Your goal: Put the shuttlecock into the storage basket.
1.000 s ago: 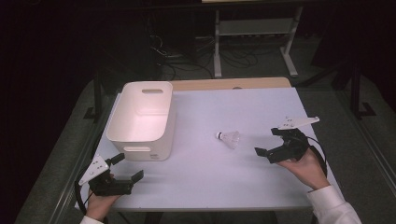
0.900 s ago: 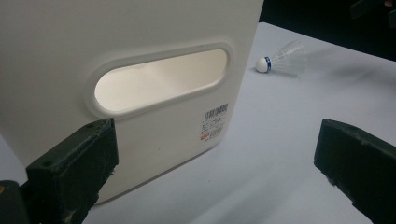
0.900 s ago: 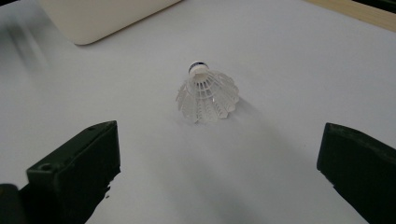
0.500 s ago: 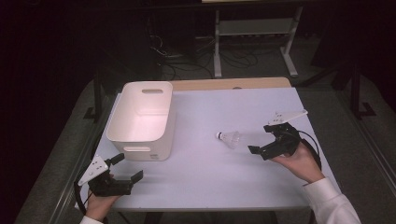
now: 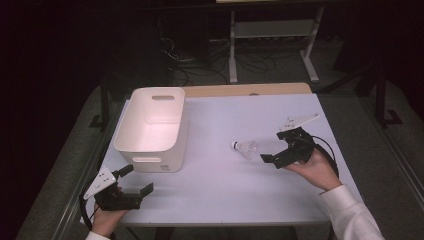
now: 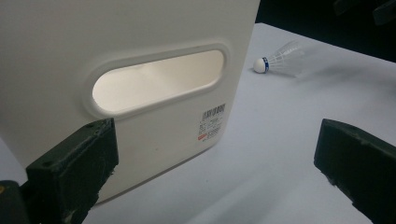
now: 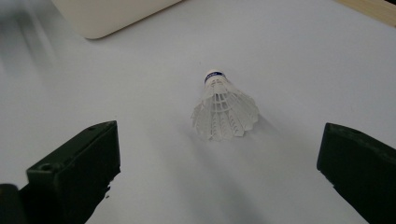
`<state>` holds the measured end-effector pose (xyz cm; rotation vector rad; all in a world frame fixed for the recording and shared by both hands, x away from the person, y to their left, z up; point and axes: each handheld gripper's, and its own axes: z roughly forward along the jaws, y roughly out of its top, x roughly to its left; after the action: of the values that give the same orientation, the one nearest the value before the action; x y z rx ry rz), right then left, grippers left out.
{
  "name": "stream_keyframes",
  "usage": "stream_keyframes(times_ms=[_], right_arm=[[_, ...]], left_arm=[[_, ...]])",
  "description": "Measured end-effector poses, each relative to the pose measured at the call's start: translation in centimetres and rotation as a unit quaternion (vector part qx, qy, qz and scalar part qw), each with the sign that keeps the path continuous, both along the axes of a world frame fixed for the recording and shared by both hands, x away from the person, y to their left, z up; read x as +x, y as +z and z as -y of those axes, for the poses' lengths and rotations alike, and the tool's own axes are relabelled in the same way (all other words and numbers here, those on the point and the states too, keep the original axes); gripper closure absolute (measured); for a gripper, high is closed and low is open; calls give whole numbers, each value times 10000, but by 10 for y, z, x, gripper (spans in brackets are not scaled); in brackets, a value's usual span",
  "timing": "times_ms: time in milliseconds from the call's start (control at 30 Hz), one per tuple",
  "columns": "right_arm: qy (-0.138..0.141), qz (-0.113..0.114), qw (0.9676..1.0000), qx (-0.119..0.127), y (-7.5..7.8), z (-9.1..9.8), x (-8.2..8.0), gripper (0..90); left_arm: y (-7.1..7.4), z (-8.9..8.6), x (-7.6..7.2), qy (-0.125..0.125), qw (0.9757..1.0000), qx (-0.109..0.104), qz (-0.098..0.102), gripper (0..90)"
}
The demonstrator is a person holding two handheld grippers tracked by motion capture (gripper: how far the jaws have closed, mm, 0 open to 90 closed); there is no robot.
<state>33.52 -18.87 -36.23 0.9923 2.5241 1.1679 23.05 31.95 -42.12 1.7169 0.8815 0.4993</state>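
On the smooth white table [image 5: 215,200], both grippers' fingers spread near a mesh-skirted plastic shuttlecock [image 5: 246,149].

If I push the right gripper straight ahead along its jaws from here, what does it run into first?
Most likely the shuttlecock: it lies on the table straight ahead of the open right gripper, skirt toward the jaws, cork pointing away. Nothing lies between them. The white bin sits farther off to the side.

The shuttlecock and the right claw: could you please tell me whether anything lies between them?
Nothing: only bare table separates the shuttlecock from the open right claw, as the right gripper view shows.
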Motion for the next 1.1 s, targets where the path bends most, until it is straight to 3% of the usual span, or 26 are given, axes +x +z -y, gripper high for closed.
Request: stream_keyframes(times_ms=[1100], right_arm=[[299, -245, 9990, -212, 10, -21, 25, 0]], left_arm=[[0, 0, 0, -43, 10000, 8, 4, 0]])
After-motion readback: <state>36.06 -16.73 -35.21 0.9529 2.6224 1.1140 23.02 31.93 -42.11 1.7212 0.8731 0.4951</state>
